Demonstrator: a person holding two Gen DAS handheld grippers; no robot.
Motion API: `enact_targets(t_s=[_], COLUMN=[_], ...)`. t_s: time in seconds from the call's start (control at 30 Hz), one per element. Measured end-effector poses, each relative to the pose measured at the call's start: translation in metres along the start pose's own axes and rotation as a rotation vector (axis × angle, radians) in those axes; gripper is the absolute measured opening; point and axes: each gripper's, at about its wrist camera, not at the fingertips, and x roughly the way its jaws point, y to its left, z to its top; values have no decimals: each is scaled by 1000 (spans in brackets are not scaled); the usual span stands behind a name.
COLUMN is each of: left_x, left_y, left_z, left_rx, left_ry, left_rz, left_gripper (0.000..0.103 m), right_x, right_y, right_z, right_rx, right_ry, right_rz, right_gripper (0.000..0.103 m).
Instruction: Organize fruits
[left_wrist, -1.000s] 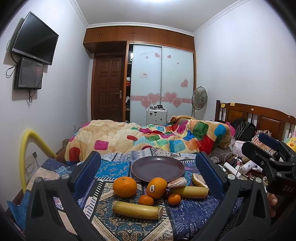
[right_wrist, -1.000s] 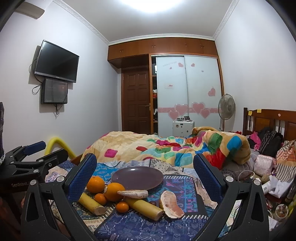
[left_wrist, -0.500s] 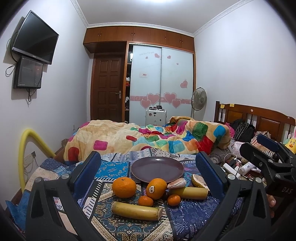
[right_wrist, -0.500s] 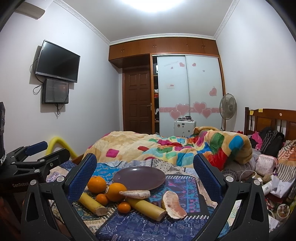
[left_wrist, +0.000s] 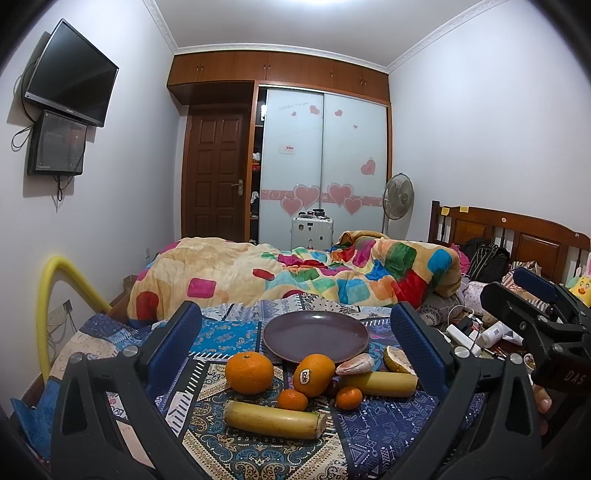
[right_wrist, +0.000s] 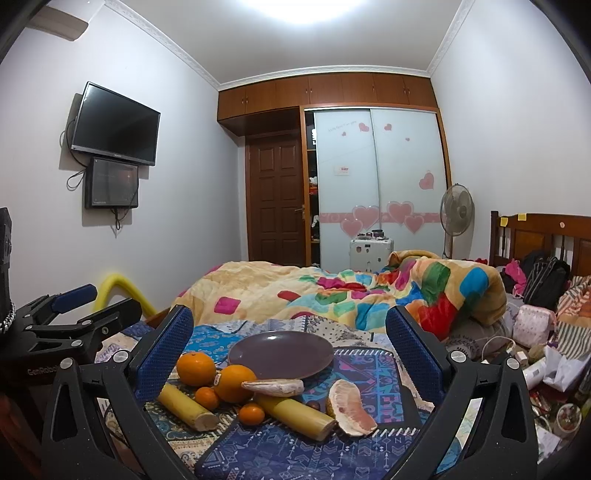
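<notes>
One purple plate (left_wrist: 316, 336) sits at the far side of the patterned cloth (left_wrist: 373, 435) on the bed. Two large oranges lie near it: one on the left (left_wrist: 249, 372) and one with a sticker (left_wrist: 314, 374) to its right. Two small tangerines sit nearer: one (left_wrist: 292, 400) left, one (left_wrist: 348, 398) right. Two yellow cane-like sticks lie there: one nearest (left_wrist: 275, 419), one to the right (left_wrist: 380, 384). Two peeled pomelo segments rest at the right: one by the plate (left_wrist: 355, 364), one farther right (left_wrist: 397, 361). Two screens hang on the left wall: one television (left_wrist: 72, 74) and one smaller monitor (left_wrist: 57, 144) below it. One standing fan (left_wrist: 398, 197) and one white suitcase (left_wrist: 312, 232) stand at the far end
</notes>
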Motion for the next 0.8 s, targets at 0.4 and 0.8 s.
enact_targets(t_s=[0.4, 0.8], left_x=[1, 2], left_y=[0, -1], left_z=[-2, -10], left_rx=[0, -3], left_ry=[3, 10], left_rz=[1, -1], left_gripper=[103, 103], right_x=[0, 1], right_y=[1, 1], right_z=[0, -3], right_rx=[5, 10], right_ry=[3, 10], right_rz=[1, 6], right_gripper=[103, 103])
